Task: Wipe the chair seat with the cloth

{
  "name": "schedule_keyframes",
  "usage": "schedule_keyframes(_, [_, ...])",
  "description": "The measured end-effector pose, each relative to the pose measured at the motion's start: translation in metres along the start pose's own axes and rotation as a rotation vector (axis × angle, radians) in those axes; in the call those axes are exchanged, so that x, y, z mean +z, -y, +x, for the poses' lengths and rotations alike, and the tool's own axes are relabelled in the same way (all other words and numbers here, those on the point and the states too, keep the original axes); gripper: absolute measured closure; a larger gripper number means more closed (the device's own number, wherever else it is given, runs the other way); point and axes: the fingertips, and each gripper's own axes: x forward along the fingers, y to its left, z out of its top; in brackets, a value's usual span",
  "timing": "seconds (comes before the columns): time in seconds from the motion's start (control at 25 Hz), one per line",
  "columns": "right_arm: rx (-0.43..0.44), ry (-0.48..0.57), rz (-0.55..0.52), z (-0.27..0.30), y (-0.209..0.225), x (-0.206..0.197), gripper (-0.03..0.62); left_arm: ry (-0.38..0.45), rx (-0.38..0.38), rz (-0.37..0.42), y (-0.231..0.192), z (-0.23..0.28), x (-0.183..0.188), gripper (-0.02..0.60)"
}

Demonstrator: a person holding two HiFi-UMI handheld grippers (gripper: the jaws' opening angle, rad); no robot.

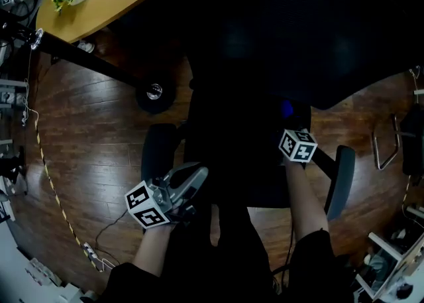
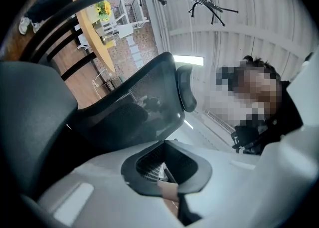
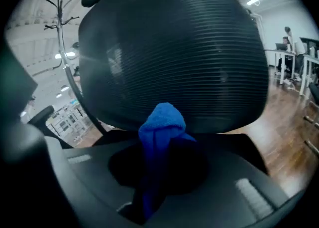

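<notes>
Blue cloth (image 3: 160,122) sits pinched in the right hand-held gripper (image 3: 162,167); the left hand-held gripper (image 1: 192,177) seems closed, empty.

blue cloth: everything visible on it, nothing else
The blue cloth is bright blue and fuzzy, microfibre by the look. It is bunched into a rounded wad standing up out of the right gripper, whose jaws are shut on its lower part. Behind it is the chair's dark mesh backrest; whether they touch cannot be told. The head view shows only a small blue patch.
</notes>
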Motion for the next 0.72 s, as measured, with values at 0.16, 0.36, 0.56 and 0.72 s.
schedule_keyframes(0.16, [0.218, -0.038, 0.010, 0.036, -0.122, -0.014, 0.533, 0.040, -0.003, 0.008, 0.006, -0.001, 0.006, 0.583])
schedule_keyframes(0.36, [0.319, -0.193, -0.056, 0.093, -0.233, -0.069, 0.533, 0.067, 0.002, 0.010, 0.002, -0.017, 0.014, 0.583])
schedule_keyframes(0.56, [0.240, -0.241, -0.258, 0.112, -0.256, -0.101, 0.533, 0.090, 0.016, 0.010, 0.001, -0.033, 0.016, 0.583])
schedule_keyframes(0.72, [0.206, -0.231, -0.243, 0.102, -0.237, -0.104, 0.533, 0.090, 0.013, 0.010, 0.006, -0.038, 0.014, 0.583])
